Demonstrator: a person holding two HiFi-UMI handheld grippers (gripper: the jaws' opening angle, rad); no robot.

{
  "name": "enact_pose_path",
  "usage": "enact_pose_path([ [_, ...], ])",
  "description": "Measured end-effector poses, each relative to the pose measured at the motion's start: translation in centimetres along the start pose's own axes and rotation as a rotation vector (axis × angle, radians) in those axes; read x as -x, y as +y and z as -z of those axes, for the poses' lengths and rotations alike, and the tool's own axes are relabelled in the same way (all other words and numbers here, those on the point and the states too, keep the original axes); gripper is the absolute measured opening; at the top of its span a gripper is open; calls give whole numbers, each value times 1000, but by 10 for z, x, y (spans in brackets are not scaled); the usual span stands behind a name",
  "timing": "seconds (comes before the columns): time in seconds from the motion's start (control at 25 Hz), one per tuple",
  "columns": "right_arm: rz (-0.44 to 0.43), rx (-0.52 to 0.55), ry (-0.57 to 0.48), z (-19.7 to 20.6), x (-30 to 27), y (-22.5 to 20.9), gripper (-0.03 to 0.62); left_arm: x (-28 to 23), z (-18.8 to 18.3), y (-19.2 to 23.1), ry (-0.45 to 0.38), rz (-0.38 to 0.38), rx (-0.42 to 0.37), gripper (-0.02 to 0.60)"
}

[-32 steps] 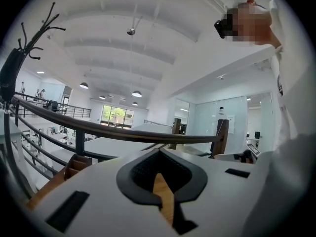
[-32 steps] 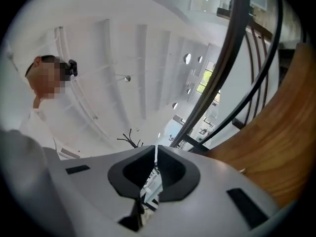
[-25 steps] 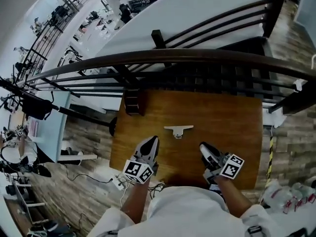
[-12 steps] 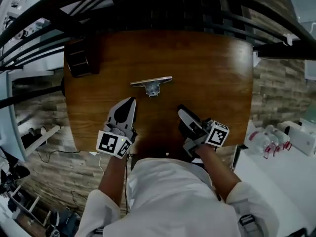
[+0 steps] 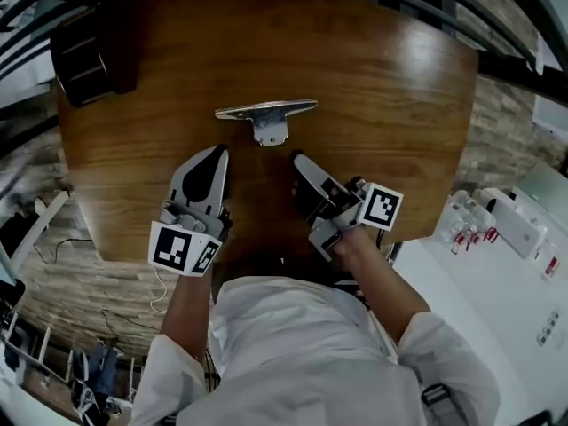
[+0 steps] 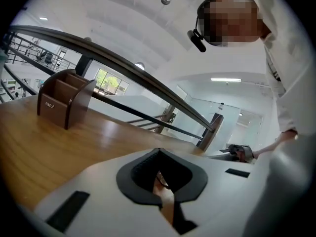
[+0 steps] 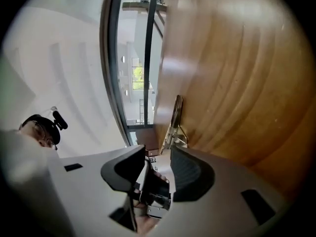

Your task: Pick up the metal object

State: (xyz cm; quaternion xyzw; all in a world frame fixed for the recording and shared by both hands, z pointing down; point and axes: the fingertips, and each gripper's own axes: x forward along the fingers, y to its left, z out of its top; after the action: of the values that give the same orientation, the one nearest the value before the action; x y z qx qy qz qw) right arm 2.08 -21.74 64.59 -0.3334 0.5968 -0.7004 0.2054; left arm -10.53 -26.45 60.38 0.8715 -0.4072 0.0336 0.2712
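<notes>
The metal object [image 5: 265,114], a silver T-shaped cleat, lies on the wooden table [image 5: 390,87] just beyond both grippers. My left gripper [image 5: 216,155] is shut and empty, with its tip a little to the near left of the cleat. My right gripper [image 5: 299,161] is rolled onto its side just near and right of the cleat. Its jaws have just been opening and stand apart with nothing between them. The right gripper view shows the metal object [image 7: 174,123] straight ahead of the open jaws. The left gripper view shows only tabletop ahead.
A dark wooden box [image 5: 84,53] [image 6: 61,101] stands at the table's far left corner. A dark railing [image 6: 148,80] runs along the far edge. The near edge is under my hands. A white surface with small bottles [image 5: 493,224] lies to the right.
Both grippers have sunk toward the table and closed in on the cleat. The right gripper has rolled onto its side and its jaws have parted. The head view has tilted further down.
</notes>
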Motion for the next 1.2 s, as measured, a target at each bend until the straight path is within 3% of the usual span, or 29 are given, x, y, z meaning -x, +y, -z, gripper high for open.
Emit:
enact_pose_path([
  [0.16,11,-45,-10,4,-18,-5,146,4,6,6,-11,-7,-22,14],
  [0.6,-1,-174,-42,3,-52,-18,138,24,17,22,-60,-25,39,14],
  [0.8,37,-156,-68,-3,-50,-20,44,32,24,18,-56,-35,54,14],
  [1.0,46,-152,-43,-2,-51,-21,34,31,26,16,-63,-37,51,14],
  [1.2,-1,-96,-28,-1,-52,-5,28,32,24,18,-74,-42,43,14],
])
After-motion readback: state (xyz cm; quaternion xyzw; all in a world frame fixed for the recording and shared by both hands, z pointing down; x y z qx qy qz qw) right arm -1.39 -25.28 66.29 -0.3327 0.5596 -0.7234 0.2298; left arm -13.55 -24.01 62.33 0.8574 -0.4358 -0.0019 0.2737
